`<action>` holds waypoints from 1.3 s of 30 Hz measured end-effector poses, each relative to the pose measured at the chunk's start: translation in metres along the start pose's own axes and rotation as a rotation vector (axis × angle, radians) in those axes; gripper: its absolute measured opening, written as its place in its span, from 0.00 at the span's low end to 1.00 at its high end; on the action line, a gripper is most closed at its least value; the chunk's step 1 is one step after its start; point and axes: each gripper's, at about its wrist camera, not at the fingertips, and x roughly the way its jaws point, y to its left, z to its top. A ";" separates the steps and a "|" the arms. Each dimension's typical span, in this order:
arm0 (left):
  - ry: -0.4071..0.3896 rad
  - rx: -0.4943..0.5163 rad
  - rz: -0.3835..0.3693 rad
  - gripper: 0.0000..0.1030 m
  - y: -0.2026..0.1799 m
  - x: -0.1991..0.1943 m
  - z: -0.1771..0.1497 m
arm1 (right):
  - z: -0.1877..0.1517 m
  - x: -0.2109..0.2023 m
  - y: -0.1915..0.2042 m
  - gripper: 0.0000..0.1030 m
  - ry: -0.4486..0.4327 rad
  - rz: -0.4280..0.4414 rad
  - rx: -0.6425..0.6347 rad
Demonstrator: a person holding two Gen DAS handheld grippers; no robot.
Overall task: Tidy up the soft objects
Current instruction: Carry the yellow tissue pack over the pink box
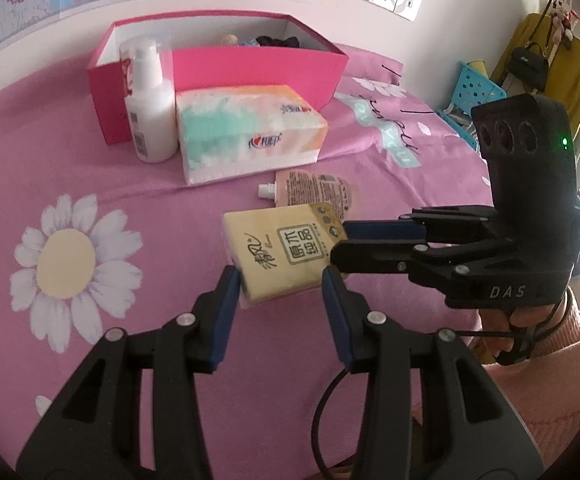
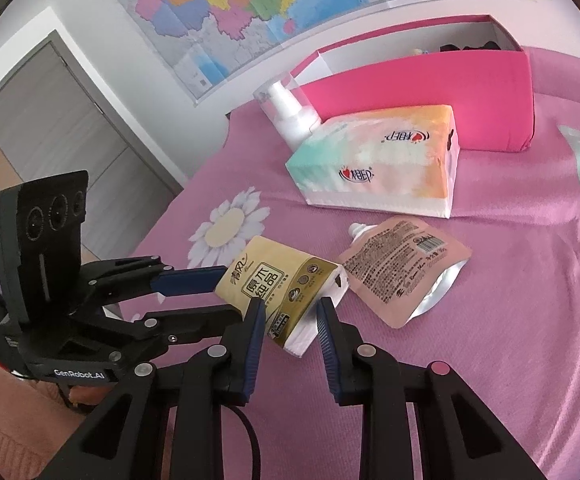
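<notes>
A small yellow soft pack of tissues point(image 1: 282, 252), printed "原木纯品", is held over the pink flowered bed point(image 1: 90, 168), clamped by the left tongs point(image 1: 280, 280) and the right tongs point(image 2: 290, 306), and is best carried level into the pink cardboard box point(image 1: 250, 64).

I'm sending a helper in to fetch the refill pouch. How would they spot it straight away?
On the pink bedsheet, find the big pastel tissue pack in front of the pink box. The pouch lies flat just on the near side of it, beside the small yellow tissue pack. It alone is peach-pink, with a white spout and a silvery base.
</notes>
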 end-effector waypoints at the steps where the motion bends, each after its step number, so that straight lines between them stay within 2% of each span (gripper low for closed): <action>1: -0.004 0.001 0.001 0.43 0.000 -0.001 0.001 | 0.000 0.000 0.001 0.26 -0.002 0.000 -0.002; 18: -0.070 0.012 0.016 0.43 -0.003 -0.016 0.013 | 0.016 -0.014 0.009 0.26 -0.060 -0.008 -0.036; 39: -0.116 0.035 0.029 0.43 -0.009 -0.019 0.037 | 0.041 -0.028 0.007 0.26 -0.123 -0.025 -0.070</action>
